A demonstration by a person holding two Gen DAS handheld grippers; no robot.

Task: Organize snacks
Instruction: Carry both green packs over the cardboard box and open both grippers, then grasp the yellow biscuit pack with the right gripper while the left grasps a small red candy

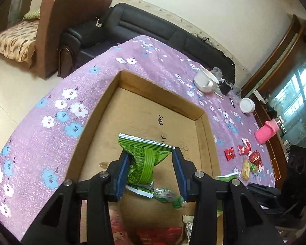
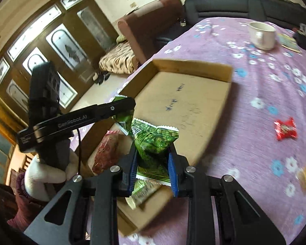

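Hanging over the shallow brown cardboard tray point(image 1: 132, 81), the left gripper point(image 1: 152, 159) has a crinkled green foil snack packet point(image 1: 144, 155) between its blue pads, though the packet touches only the left pad and the jaws look parted — whether it is truly pinched I cannot tell. The right gripper point(image 2: 153, 159) is clenched on a second green foil snack packet point(image 2: 153, 140), squeezed at its middle above the tray's near end.

These packets look light, soft and puffy; the foil creases and is likely slick, so a grip across the flat crimped seam should hold better than one on the air-filled belly, which may slide or crush its contents.

More wrappers lie in the tray, and small red wrapped candies point(image 1: 242, 150) wait on the purple flowered tablecloth point(image 1: 51, 132), well apart from the tray.
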